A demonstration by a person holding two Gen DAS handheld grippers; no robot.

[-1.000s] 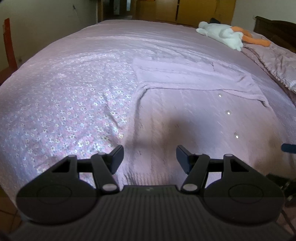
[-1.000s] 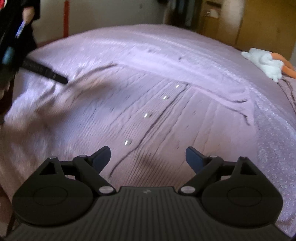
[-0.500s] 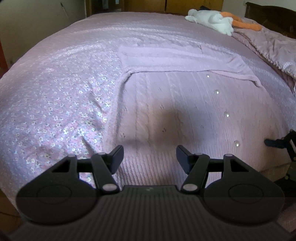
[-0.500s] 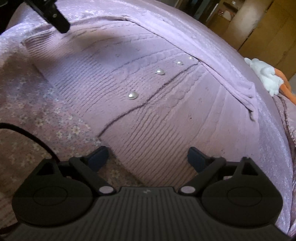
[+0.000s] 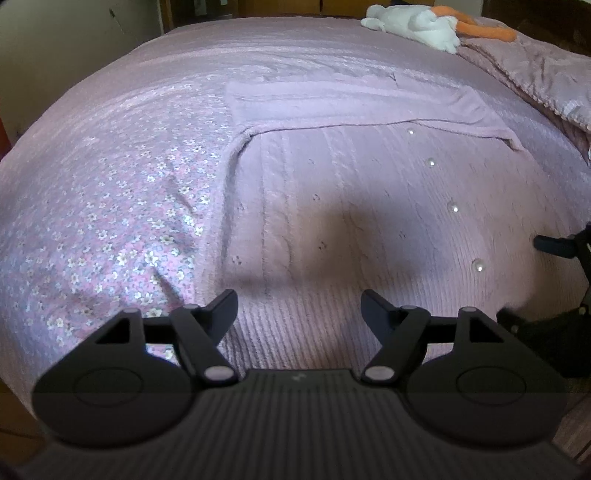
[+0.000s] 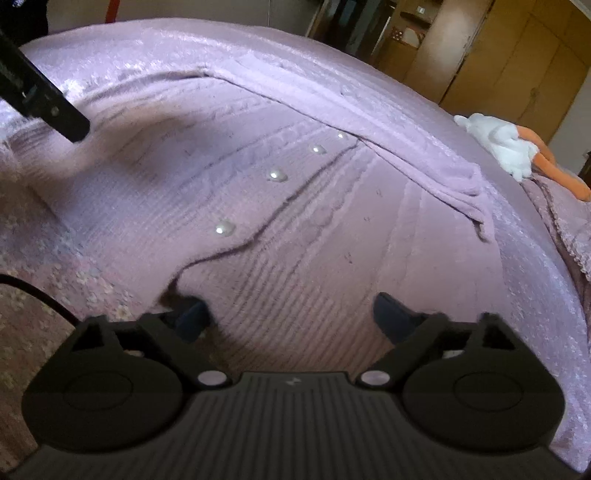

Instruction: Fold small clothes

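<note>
Left wrist view, L to R: floral bedspread [image 5: 110, 229]; lilac knit cardigan [image 5: 351, 206] laid flat on the bed, front up, w/ a row of pearl buttons [image 5: 453, 208] running away from the viewer. Sleeves [image 5: 351, 107] lie folded across the far (shoulder) end, prob. so the body can fold up as a neat rectangle. Left tongs [image 5: 299, 301] spread apart, empty, poised over the ribbed hem near its L corner. Far R, a plush toy [image 5: 417, 22] lies well apart from the work.

Right wrist view, L to R: one tip of the left tongs [image 6: 70, 127] over the garment's L side; right tongs [image 6: 290, 314] spread apart, nothing clamped, straddling the hem beside the front opening [image 6: 236, 251]. Judgement: paired hem placement suits a simultaneous pinch, then lifting hem toward shoulders; tongs not yet closed.
</note>
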